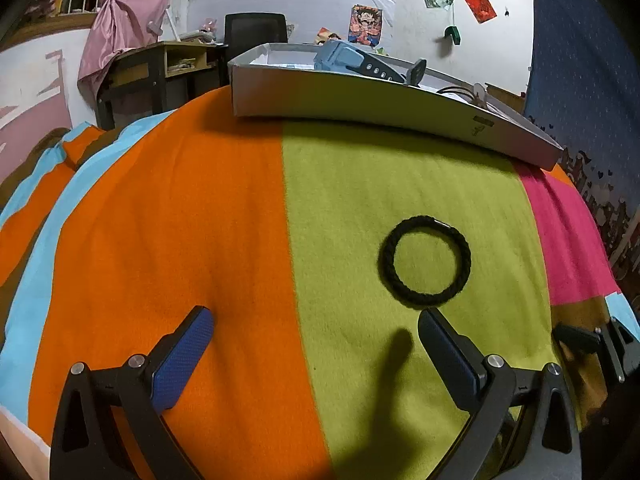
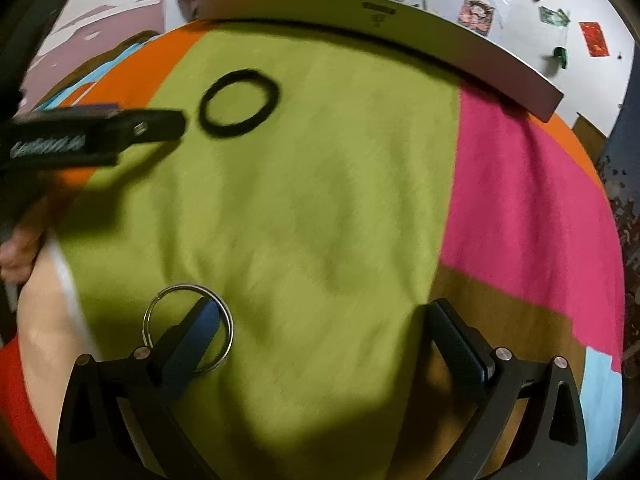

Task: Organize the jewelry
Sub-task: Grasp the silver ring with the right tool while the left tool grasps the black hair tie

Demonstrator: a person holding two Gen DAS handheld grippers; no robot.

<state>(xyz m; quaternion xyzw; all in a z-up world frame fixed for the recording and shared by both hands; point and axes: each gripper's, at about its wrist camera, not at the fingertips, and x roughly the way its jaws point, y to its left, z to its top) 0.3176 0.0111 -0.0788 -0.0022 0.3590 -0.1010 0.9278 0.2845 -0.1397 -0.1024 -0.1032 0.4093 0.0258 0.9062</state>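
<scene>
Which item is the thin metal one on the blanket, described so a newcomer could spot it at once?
Start at the striped blanket and find its lime-green band. At the near end of that band, under the right gripper's left finger, lies a silver ring. Unlike the thick black braided bracelet farther up the same band, it is thin, shiny wire.

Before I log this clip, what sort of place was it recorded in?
Most likely a bedroom or study room at home. The work surface is a bright striped blanket, beyond it stand a wooden desk and an office chair, and the wall carries a cartoon poster and pinned photos.
</scene>
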